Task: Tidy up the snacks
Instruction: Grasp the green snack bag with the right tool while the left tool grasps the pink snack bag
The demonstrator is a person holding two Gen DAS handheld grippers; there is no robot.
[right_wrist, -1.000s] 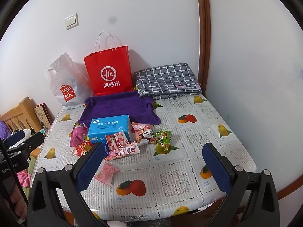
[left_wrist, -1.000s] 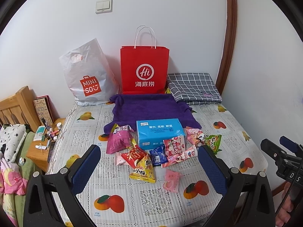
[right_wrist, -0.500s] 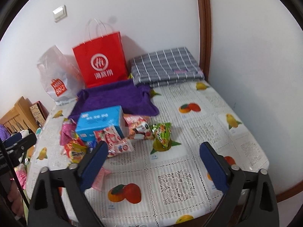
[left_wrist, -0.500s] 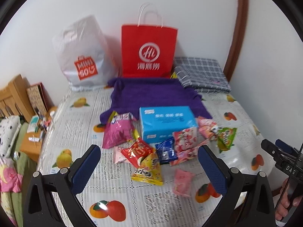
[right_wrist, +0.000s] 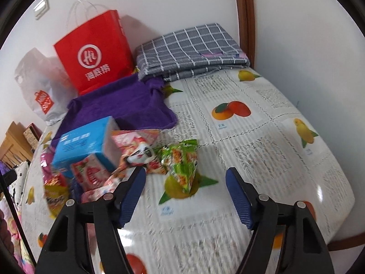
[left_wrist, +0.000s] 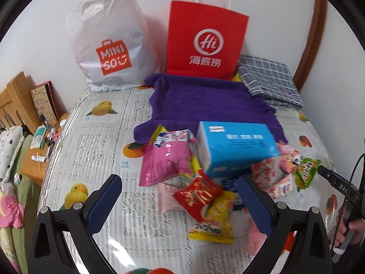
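Nothing looks sorted yet — the snack packets (left_wrist: 200, 194) lie in a loose heap around the blue box (left_wrist: 235, 148) near the middle of the counter (right_wrist: 262, 137), the box's back edge on the purple towel (left_wrist: 205, 100). The green packet (right_wrist: 182, 162) lies a little apart, toward the right edge. All of the sorting is left, by my reading. The left gripper (left_wrist: 180, 203) hangs spread wide over the red and yellow packets, grasping nothing. The right gripper (right_wrist: 186, 196) is closing, its fingers (right_wrist: 132, 194) bare, just short of the green packet. The counter's right half is open room; bags and folded cloth crowd the back edge.
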